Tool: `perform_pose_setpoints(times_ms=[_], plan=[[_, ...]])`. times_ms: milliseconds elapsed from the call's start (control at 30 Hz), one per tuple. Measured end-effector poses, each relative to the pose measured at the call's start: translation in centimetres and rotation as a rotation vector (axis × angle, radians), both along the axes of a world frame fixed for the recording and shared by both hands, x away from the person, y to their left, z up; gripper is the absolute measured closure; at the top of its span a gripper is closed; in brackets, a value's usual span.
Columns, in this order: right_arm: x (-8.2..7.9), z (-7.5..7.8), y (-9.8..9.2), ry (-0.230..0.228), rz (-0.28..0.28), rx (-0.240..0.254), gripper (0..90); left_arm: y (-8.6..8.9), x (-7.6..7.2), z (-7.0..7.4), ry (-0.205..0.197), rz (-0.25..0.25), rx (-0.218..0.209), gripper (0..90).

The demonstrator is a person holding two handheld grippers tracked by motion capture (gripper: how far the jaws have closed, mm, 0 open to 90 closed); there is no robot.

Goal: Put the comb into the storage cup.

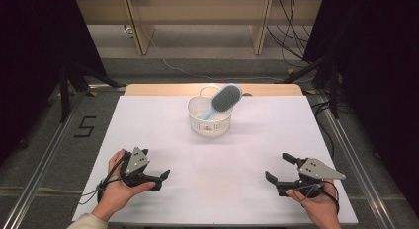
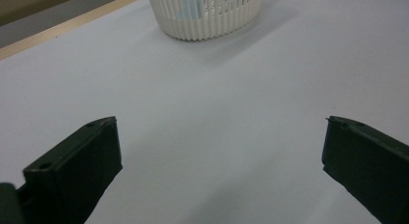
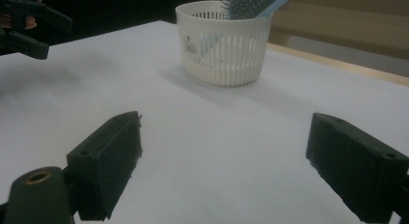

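- From the high view, a white slatted basket (image 1: pixel 209 119) stands at the far middle of the white table (image 1: pixel 148 125), and a blue hairbrush (image 1: pixel 223 100) leans in it, handle down and bristle head up over the far right rim. The left gripper (image 1: pixel 163 180) and right gripper (image 1: pixel 279 168) rest near the front edge, well apart from the basket and from each other, both with jaws spread wide and holding nothing. The risk from here is the top-heavy brush: a pull on its head from one side would likely tip the light basket or drag it across the smooth table.
- Along the left gripper view, the two black jaws stand wide apart with bare table between them, and the basket's ribbed wall (image 2: pixel 207 21) sits ahead near the top edge. A straight approach on this line meets the wall rather than the brush, so the basket could be shoved away if the gripper comes in low.
- Along the right gripper view, the jaws are likewise wide and empty, and the basket (image 3: pixel 224 45) stands ahead with the hairbrush (image 3: pixel 251 3) poking over its rim; the left gripper (image 3: pixel 48 33) shows at the far left. A pinch on the bristles instead of the handle or the head's edge would probably slip, and both grippers converging on the basket could collide.
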State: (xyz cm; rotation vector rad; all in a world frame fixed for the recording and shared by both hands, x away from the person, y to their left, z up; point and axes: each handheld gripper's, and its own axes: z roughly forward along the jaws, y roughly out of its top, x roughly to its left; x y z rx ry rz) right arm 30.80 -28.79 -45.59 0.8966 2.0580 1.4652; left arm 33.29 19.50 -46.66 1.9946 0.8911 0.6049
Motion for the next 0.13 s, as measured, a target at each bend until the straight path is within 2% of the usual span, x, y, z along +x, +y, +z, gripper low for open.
perform_pose_setpoints(times_ms=[133], plan=[[-0.01, 0.00, -0.02, 0.000, 0.000, -0.001, 13.0, -0.10, -0.04, -0.13, 0.005, -0.003, 0.004, 0.0]])
